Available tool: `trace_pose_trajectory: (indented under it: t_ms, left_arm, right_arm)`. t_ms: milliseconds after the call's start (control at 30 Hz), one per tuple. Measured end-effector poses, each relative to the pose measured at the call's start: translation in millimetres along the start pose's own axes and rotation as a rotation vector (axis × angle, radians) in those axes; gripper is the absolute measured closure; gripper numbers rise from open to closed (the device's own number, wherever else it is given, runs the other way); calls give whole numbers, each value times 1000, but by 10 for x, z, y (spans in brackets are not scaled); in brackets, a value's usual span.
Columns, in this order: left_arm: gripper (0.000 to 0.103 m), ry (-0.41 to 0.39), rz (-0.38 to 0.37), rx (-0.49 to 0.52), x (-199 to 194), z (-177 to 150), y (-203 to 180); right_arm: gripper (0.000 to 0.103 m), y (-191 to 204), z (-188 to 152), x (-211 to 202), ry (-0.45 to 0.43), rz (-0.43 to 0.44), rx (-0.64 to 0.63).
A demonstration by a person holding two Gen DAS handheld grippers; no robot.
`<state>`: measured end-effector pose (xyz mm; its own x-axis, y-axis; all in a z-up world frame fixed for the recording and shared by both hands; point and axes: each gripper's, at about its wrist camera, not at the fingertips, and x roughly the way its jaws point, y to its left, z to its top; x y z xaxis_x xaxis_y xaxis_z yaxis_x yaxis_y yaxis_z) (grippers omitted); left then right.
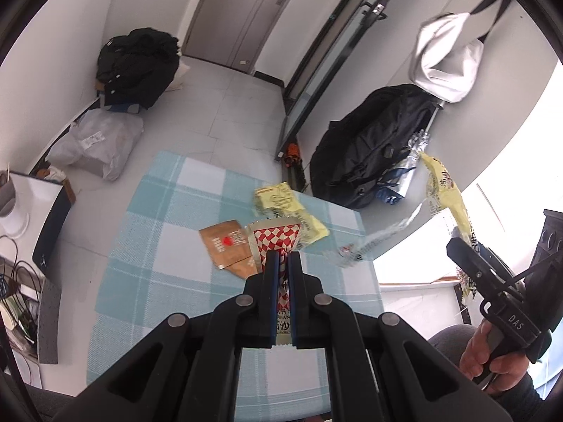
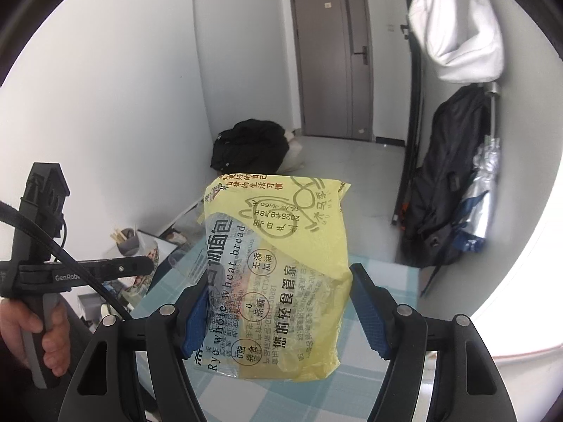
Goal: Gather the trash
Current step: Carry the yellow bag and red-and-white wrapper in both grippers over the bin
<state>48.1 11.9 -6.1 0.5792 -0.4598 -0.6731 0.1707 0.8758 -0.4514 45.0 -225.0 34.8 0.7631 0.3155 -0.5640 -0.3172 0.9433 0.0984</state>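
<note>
My left gripper [image 1: 283,258] is shut on a red-and-white checked wrapper [image 1: 278,237], held just above the blue-and-white checked tablecloth [image 1: 158,228]. On the cloth beyond it lie a brown sachet [image 1: 225,242] and crumpled yellow wrappers [image 1: 281,200]. My right gripper [image 2: 278,274] stands wide, its blue pads [image 2: 195,313] clamping a yellow rye bread bag [image 2: 292,246] lifted clear of the table. From the left wrist view that bag [image 1: 445,190] hangs in the air at the right, above the right gripper [image 1: 457,246] and the hand [image 1: 489,351] holding it.
A black backpack [image 1: 373,147] and a silver umbrella [image 2: 482,190] lean on the right wall under a hanging white bag [image 1: 447,56]. A black clothes pile [image 1: 137,66] and a white plastic sack [image 1: 95,144] sit on the floor at left. A cluttered white desk [image 1: 35,190] borders the table.
</note>
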Motion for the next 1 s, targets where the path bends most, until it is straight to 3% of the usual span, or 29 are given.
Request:
trace_pose_trajectory:
  t_ms: [367,567,833,1000]
  left_arm:
    - [102,19,-90,105,215,158,-818]
    - [102,39,-159,176,429,207,-1309]
    - [102,127,-240,277,917,95,-1910]
    - [102,234,-267,316,1352,-77,-2135]
  right_arm:
    - [32,-713,50,-791,-96,-107,93]
    - [32,-1179,-101,-1189,-112,-203,154]
    - [32,-1885,-480,-1604,-117,-337,301]
    - [32,-2208,-784,-1648,-79,-400,357]
